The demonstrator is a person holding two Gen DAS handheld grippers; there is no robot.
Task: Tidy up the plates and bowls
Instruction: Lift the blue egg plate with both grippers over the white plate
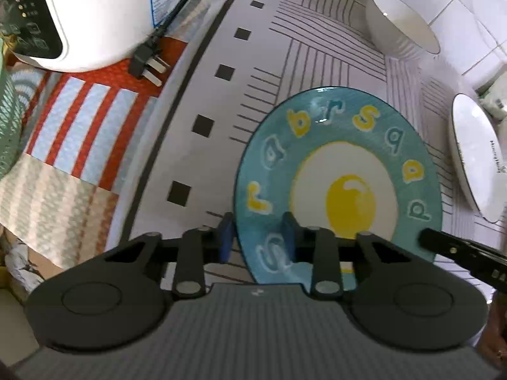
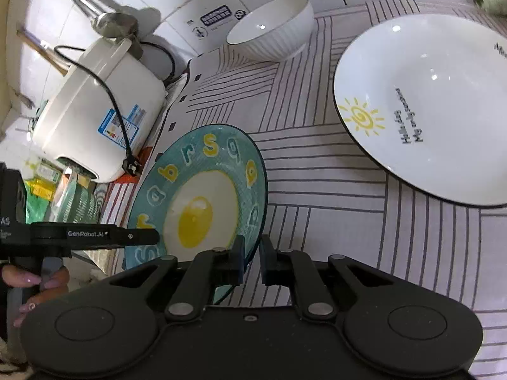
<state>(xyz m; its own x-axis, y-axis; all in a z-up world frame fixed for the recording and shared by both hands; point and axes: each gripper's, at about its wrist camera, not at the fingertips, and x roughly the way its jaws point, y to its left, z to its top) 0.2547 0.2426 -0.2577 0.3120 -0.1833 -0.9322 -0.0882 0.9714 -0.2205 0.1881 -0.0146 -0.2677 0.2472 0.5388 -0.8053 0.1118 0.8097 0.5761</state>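
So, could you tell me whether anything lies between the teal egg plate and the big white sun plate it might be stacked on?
Nothing visible does. The teal plate, gripped at its rim by both the left gripper and right gripper, is separated from the white sun plate only by bare striped mat. The white ribbed bowl sits farther back, off that path.

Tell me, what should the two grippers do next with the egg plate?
Probably lift the egg plate a little, both together. The left gripper and right gripper each pinch its rim on opposite sides, and the white plate beside it looks like the likely stacking spot.
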